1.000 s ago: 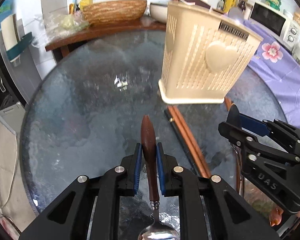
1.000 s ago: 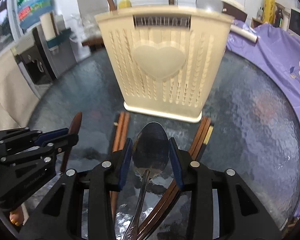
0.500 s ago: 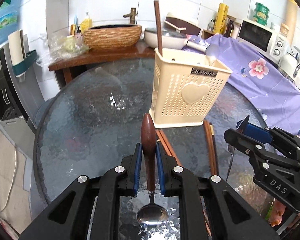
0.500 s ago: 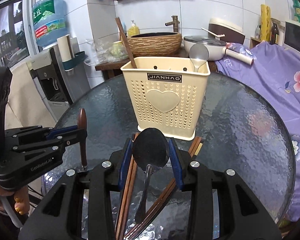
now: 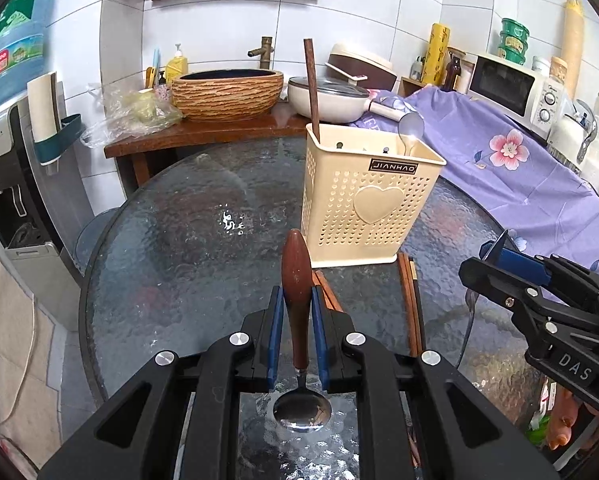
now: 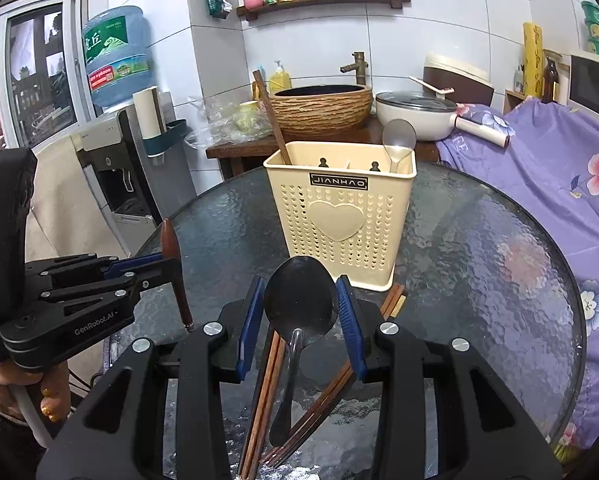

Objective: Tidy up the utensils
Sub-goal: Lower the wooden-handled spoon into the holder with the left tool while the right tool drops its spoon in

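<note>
Both of my hand-held grippers have risen since a second ago, and the whole kitchen wall has come into view behind the cream utensil basket (image 5: 373, 204), which looked huge and close before and now sits well ahead of the fingers.

My left hand-held gripper (image 5: 296, 312) is closed down narrow on the wooden-handled spoon (image 5: 296, 280): the blue pads press the brown handle on both sides, the handle's rounded end pointing ahead, the steel bowl hanging back beneath the fingers. The grip looks the same as before. From the right wrist view this spoon hangs clear above the glass tabletop (image 6: 479, 264).

My right hand-held gripper (image 6: 301, 312) holds the dark metal spoon (image 6: 301, 304) by its bowl, pads against the bowl's two edges, jaws partway apart around it, the handle trailing down and back under the fingers. That hold has not changed either.

The chopsticks (image 6: 267, 380) lie on the tabletop below and just ahead of the right gripper, reaching to the basket's foot (earlier they were nearly hidden behind the pads). Inside the basket, ahead of both grippers, one brown chopstick (image 5: 311, 88) stands at its left end and a silver spoon (image 6: 398, 140) at its right end.
</note>
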`<state>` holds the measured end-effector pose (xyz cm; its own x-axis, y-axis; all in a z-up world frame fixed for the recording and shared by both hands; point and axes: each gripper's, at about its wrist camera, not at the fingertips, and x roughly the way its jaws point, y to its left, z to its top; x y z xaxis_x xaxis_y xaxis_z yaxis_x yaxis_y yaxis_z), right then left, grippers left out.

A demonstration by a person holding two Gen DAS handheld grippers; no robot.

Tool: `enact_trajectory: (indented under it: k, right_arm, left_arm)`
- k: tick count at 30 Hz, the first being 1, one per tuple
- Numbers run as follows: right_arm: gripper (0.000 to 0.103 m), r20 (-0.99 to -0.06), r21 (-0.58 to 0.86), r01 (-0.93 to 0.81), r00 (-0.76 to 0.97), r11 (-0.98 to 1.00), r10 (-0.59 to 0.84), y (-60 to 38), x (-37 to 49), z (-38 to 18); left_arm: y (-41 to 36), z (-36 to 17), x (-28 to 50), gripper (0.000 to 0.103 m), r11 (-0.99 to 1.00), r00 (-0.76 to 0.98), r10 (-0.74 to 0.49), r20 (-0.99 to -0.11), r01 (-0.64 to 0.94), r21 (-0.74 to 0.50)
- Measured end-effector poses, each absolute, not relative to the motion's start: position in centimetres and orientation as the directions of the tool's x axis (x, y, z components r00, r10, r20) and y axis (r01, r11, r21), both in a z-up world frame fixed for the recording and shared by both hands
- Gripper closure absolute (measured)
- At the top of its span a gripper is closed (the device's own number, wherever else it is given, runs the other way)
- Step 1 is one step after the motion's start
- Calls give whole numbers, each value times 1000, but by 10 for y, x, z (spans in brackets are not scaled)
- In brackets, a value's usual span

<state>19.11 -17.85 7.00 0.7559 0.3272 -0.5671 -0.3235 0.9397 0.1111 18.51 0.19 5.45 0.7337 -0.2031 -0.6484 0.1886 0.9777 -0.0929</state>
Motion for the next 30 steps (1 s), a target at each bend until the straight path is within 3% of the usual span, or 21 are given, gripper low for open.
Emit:
enact_trajectory:
  k: [20, 30]
  right_arm:
    - [66, -531, 90, -337, 780, 937, 332, -182, 200, 85]
    - [66, -461, 81, -318, 828, 945, 319, -196, 235, 144]
  left_arm:
    - [-7, 80, 186, 89, 971, 762, -232, -605, 222, -92]
    - [-21, 155, 205, 89, 957, 798, -285, -532, 273, -103]
